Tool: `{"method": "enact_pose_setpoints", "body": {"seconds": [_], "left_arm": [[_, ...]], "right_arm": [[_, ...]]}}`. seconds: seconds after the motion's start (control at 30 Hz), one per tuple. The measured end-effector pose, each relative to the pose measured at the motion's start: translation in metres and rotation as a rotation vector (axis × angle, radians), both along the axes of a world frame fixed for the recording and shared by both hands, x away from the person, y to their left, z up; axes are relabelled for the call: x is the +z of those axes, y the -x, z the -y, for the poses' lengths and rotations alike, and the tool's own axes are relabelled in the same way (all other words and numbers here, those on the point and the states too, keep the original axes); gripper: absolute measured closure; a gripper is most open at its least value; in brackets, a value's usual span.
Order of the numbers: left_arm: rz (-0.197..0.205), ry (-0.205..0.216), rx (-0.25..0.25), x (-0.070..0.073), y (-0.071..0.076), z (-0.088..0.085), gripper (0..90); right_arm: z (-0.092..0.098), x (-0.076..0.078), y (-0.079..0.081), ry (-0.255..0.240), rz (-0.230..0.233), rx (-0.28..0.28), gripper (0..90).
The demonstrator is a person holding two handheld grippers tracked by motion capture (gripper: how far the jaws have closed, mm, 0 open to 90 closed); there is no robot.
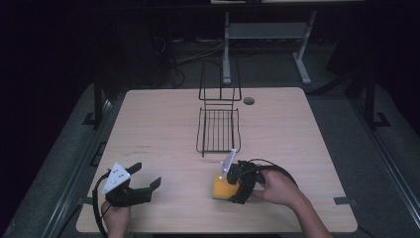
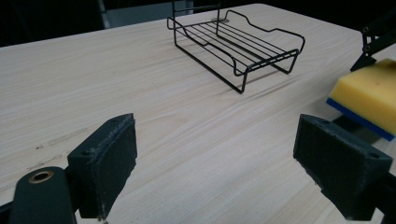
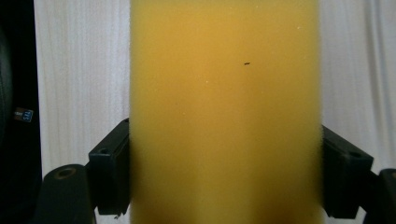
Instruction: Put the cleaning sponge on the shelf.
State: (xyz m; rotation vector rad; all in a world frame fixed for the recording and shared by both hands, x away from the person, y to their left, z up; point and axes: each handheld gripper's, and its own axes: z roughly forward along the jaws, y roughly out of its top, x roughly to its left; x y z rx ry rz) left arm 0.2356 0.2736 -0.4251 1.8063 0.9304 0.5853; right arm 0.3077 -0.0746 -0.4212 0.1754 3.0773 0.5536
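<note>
Yellow foam, a rectangular sponge (image 1: 221,187) with a blue scouring base, was clamped across its width by the right gripper (image 1: 225,184); the black wire rack (image 1: 218,130) was seen at twelve o'clock. The left gripper (image 1: 147,175) was held wide, empty.

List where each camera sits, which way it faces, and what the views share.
High view: above the near edge, facing forward and down on the table; both hands and grippers show.
Left gripper view: on the left gripper, facing the wire rack; open jaws show.
Right gripper view: on the right gripper, jaws against the sponge.
All three share the sponge.
</note>
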Motion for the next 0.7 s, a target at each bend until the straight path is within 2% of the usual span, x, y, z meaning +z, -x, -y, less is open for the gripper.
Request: {"method": "enact_pose_setpoints", "body": {"seconds": [0.13, 0.43, 0.7], "left_arm": [[-0.001, -0.002, -0.002, 0.0, 0.0, 0.0, 12.8], [-0.004, 0.0, 0.0, 0.0, -0.001, 0.001, 12.8], [-0.004, -0.001, -0.002, -0.001, -0.001, 0.0, 12.8]], "right_arm": [[0.0, 0.003, -0.004, -0.007, -0.008, 0.0, 21.0], [-0.005, 0.01, -0.015, 0.025, -0.004, 0.005, 21.0], [-0.009, 0.017, -0.024, 0.016, 0.001, 0.017, 21.1]]}}
